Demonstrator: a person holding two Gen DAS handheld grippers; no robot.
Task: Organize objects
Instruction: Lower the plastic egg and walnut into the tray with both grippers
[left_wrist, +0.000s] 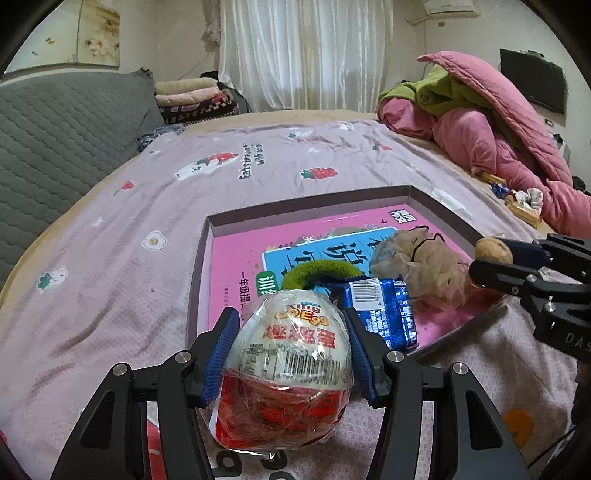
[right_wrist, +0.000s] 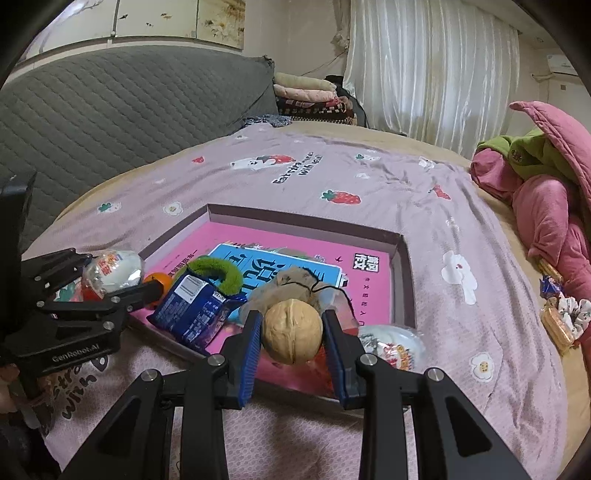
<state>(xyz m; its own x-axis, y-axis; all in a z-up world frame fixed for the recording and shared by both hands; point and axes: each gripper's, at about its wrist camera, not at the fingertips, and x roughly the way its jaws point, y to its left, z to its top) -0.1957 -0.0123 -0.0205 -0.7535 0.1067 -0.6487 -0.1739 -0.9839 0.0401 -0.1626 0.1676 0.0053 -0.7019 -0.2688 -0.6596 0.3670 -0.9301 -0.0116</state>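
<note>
My left gripper (left_wrist: 290, 317) is shut on a wrapped toy egg (left_wrist: 291, 343), white on top and red below, held just over the near edge of a shallow box (left_wrist: 295, 205). In the right wrist view my right gripper (right_wrist: 291, 319) is shut on a walnut (right_wrist: 291, 336) above the box's (right_wrist: 295, 218) near rim. Inside the box lie a pink book (right_wrist: 369, 280), a green scrunchie (right_wrist: 218, 269), a blue snack packet (right_wrist: 195, 310) and a beige mesh pouch (left_wrist: 424, 269). The right gripper (left_wrist: 487, 254) with the walnut (left_wrist: 493, 249) shows at the right of the left wrist view.
The box rests on a lilac strawberry-print sheet (right_wrist: 369, 177) on a bed. A second wrapped white and red item (right_wrist: 395, 347) lies by the box's near right corner and an orange (right_wrist: 160, 280) by its left. Pink bedding (right_wrist: 546, 206) and small snacks (right_wrist: 557, 321) sit at the right.
</note>
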